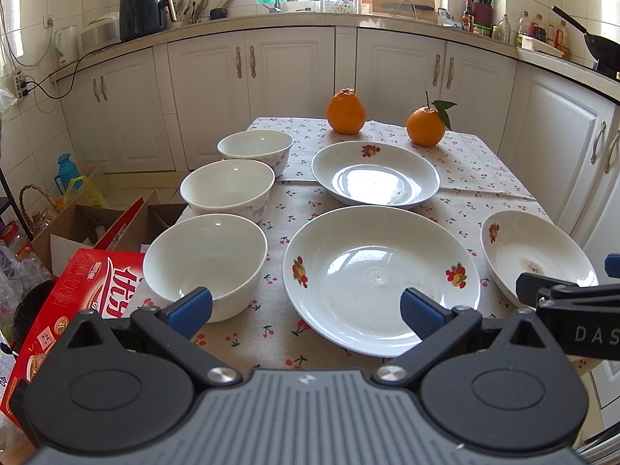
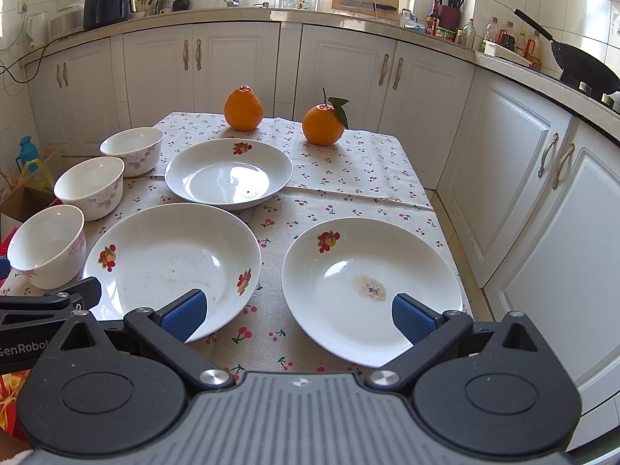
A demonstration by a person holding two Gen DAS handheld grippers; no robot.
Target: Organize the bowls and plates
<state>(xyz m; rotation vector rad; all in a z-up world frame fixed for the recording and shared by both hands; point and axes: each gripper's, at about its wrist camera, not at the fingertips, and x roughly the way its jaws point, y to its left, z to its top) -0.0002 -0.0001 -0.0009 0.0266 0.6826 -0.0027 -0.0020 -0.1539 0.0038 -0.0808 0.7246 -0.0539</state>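
Note:
Three white bowls stand in a row along the table's left side: near, middle, far. Three white plates with fruit prints lie on the cloth: a large near one, a far one, and a right one with a brown stain. My left gripper is open and empty, hovering above the table's front edge between the near bowl and the large plate. My right gripper is open and empty, between the large plate and the right plate.
Two oranges sit at the table's far edge. A red carton and open cardboard boxes stand on the floor left of the table. White kitchen cabinets run behind and to the right.

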